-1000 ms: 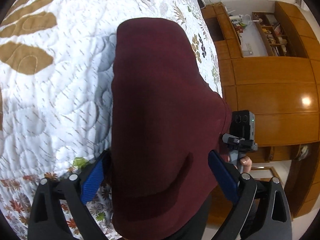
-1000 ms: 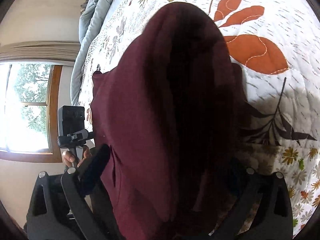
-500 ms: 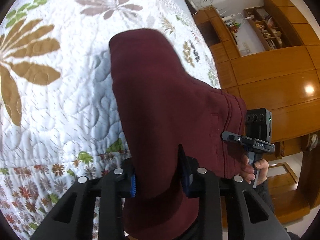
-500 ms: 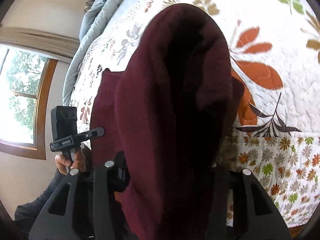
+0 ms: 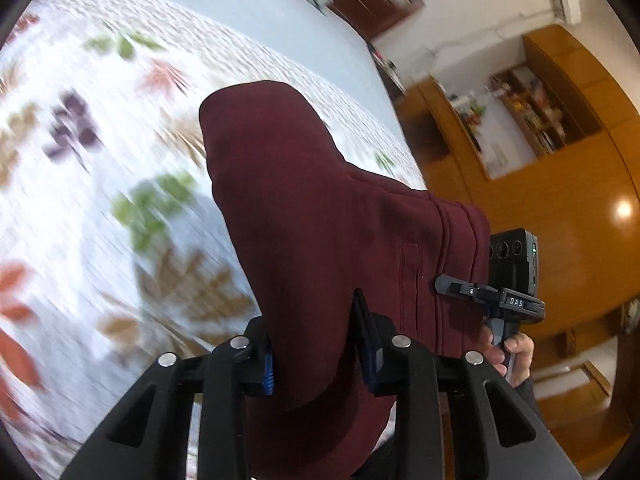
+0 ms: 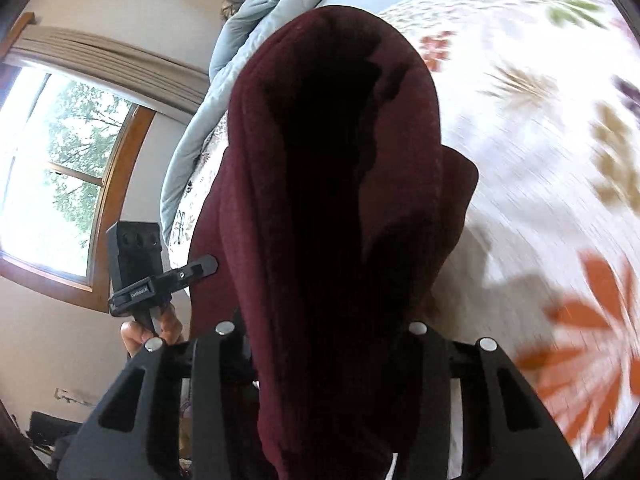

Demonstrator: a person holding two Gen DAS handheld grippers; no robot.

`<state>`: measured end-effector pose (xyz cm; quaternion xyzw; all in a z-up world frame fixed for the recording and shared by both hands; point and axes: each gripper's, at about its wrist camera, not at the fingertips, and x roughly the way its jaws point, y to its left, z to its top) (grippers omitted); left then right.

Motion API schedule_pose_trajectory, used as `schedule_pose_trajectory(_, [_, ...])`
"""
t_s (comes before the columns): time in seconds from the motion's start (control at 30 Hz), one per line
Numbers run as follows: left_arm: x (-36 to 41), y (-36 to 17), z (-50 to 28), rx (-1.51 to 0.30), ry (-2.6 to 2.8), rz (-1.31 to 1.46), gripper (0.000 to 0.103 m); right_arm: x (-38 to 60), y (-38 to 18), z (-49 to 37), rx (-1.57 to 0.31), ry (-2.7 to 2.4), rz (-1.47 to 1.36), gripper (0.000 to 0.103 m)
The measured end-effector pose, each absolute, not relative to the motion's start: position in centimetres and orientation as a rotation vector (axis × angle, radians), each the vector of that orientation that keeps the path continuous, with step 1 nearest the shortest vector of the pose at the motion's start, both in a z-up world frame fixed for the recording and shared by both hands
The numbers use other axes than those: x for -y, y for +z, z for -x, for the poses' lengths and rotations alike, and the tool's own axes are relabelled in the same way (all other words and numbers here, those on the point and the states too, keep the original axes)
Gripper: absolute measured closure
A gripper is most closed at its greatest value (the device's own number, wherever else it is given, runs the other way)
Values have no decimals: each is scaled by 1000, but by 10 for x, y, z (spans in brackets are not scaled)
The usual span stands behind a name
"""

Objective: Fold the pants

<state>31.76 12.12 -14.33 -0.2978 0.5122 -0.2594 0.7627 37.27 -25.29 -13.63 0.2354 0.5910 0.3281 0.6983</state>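
Since prev frame both grippers closed and lifted: left gripper and right gripper clamped on pants, raised over bed near edge. Mid-fold; next I carry across, lay flat.

Daylight pours in from the window at the left of the right wrist view, blown out white. The quilt is smeared by motion blur in both views, while the maroon pants stay sharp, their folds nearly black in shadow. A lamp glare spots the wooden cabinet. Fisheye bending darkens every edge.
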Motion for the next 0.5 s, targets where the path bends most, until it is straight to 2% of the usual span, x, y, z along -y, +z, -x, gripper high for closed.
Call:
schedule_pose_trajectory(0.23, [-202, -165, -383, -1139, -411, 660, 72, 163, -167, -466, -1381, 758, -488, 61])
schedule_pose_trajectory(0.37, [-234, -201, -405, -1181, -337, 688, 72, 133, -202, -502, -1414, 755, -480, 61])
schedule_pose_trajectory(0.43, [-239, -228, -405, -1219, -315, 694, 70, 137, -227, -518, -1443, 711, -503, 58])
schedule_pose_trajectory(0.5, [-239, -239, -396, -1207, -334, 708, 67, 145, -248, -522, -1466, 688, -532, 48])
